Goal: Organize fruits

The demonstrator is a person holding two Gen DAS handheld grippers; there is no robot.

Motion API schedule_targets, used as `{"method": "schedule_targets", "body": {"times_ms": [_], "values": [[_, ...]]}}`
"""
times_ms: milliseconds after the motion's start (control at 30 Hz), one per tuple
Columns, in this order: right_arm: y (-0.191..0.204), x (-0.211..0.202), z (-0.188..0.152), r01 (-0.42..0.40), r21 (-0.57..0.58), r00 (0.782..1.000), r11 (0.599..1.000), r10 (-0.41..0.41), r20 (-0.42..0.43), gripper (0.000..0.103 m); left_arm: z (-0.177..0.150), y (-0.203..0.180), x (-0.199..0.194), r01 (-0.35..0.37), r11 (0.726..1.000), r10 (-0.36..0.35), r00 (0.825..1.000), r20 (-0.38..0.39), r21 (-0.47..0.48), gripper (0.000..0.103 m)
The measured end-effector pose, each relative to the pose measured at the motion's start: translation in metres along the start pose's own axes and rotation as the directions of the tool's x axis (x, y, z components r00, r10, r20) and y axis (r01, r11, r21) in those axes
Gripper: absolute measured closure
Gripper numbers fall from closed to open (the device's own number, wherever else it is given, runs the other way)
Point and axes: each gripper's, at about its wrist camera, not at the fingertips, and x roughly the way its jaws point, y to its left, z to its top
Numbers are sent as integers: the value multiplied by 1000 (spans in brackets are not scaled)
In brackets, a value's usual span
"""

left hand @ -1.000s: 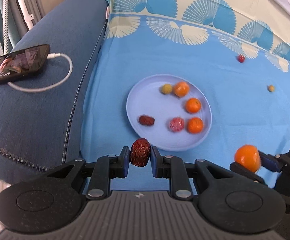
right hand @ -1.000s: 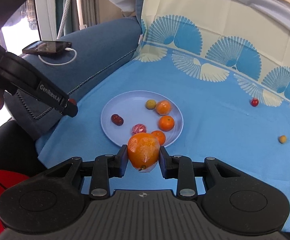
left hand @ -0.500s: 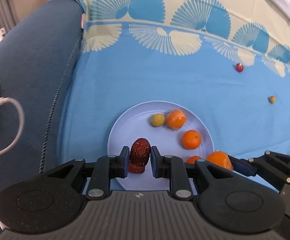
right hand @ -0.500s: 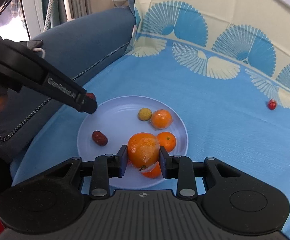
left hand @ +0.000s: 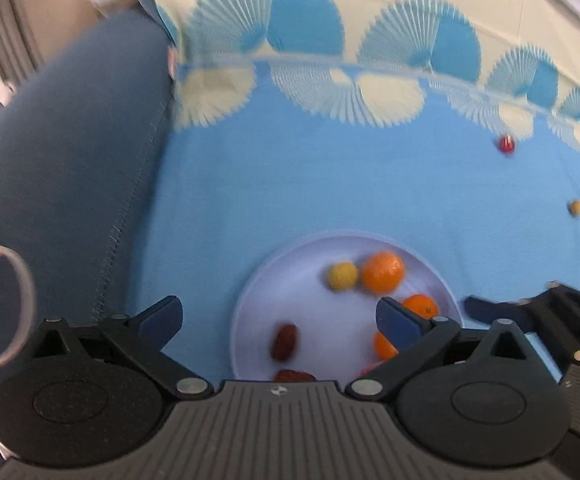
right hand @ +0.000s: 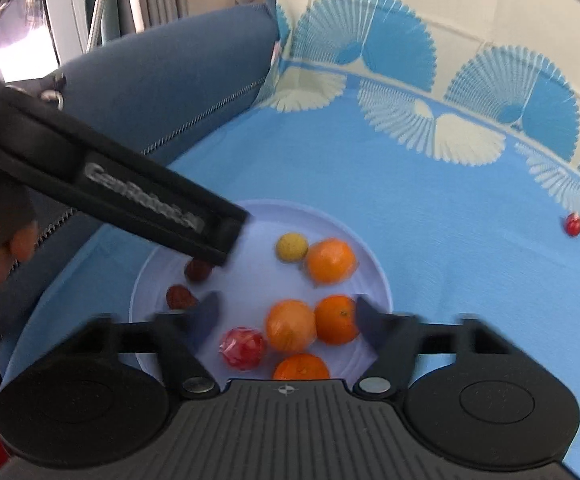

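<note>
Lying on plate [left hand: 257, 304], date [left hand: 284, 342] long axis near upright; left gripper [left hand: 277, 316], right gripper [right hand: 285, 316] both released.

Home living room: blue sofa armrest [left hand: 69, 184], fan-patterned cloth [left hand: 370, 168].

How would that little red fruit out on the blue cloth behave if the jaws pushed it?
The small red fruit looks round, so it would probably roll. Sitting alone on the soft blue cloth, it might stop soon. It seems tiny against the open jaws, so likely light and easily knocked aside.
</note>
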Motion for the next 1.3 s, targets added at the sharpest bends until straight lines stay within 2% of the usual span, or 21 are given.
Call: {"method": "schedule_targets", "body": {"times_ms": [67, 267, 367, 600, 933, 1067, 1300], "values": [[-1, -12, -1, -10, -5, 1000, 1000, 10, -6, 15, -2, 1, -9, -8, 1000, 8, 1000, -17, 21, 0], [3, -59, -26, -20, 55, 997, 998, 24, -79, 7, -30, 7, -40, -58, 998, 57, 996, -71, 0, 0], [13, -81, -39, -27, 68, 994, 997, 34, -99, 3, -48, 9, -56, -50, 999, 49, 993, -112, -12, 0], [26, -126, -45, 7, 68, 1000, 998, -6, -24, 1, -85, 6, -95, -84, 996, 80, 989, -127, -25, 0], [35, -182, -54, 46, 50, 994, 998, -50, 98, 1, -90, -3, -147, -122, 992, 121, 993, -15, -38, 0], [39, -196, -58, 51, 33, 990, 998, -55, 131, 1, -96, -9, -159, -109, 994, 109, 994, -8, -28, 0], [43, -210, -61, 64, 29, 983, 998, -68, 169, 1, -101, -11, -173, -131, 991, 132, 991, 21, -31, 0]]}}
